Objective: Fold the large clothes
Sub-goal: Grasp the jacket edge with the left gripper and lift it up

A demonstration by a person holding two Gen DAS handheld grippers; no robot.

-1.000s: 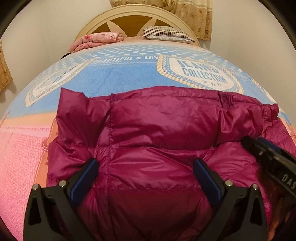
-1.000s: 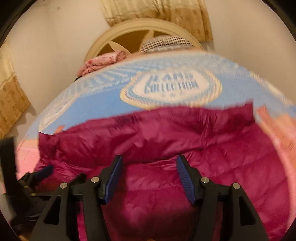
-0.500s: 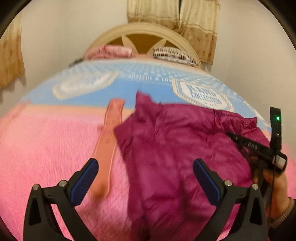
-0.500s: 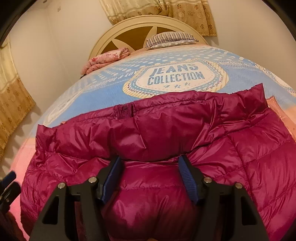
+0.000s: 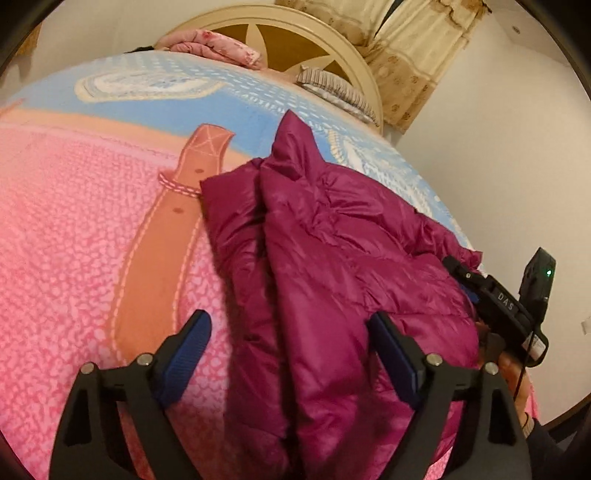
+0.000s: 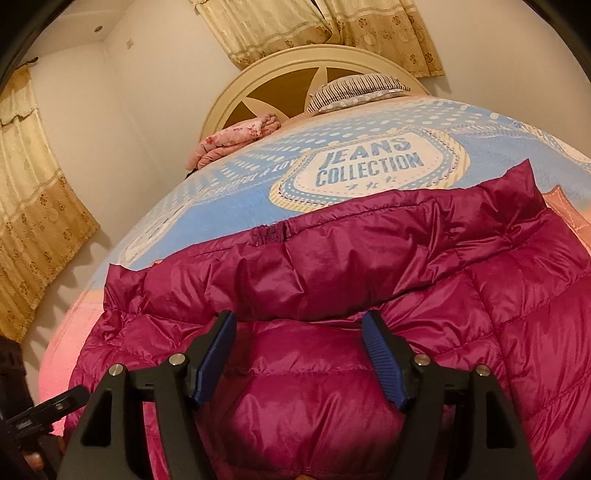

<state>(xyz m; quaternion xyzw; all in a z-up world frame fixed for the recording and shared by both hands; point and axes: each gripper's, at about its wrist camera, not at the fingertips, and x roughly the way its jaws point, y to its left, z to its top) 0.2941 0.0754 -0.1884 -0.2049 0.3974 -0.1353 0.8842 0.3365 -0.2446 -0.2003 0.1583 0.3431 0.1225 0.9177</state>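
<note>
Item: magenta puffer jacket (image 6: 332, 280) on bed (image 5: 74, 240), frame centre, partly folded w/ more folds prob. left; left gripper (image 5: 288, 354) jaws wide, just narrowing, straddling jacket edge ungripped; right gripper (image 6: 299, 354) jaws just widening, apart over jacket, nothing clamped.

Both tongs (image 5: 288, 354) (image 6: 299, 354) agape, angled down.

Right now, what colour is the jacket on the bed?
Magenta, a shiny quilted puffer jacket; it shows best in the right wrist view.

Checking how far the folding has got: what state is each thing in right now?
Jacket: lying on the bed, partly folded, held by neither tongs.
Left tongs: open, just been closing a little, over the jacket's edge.
Right tongs: open, just been widening, jacket between the pads, not pinched.
Curtains: drawn.
</note>
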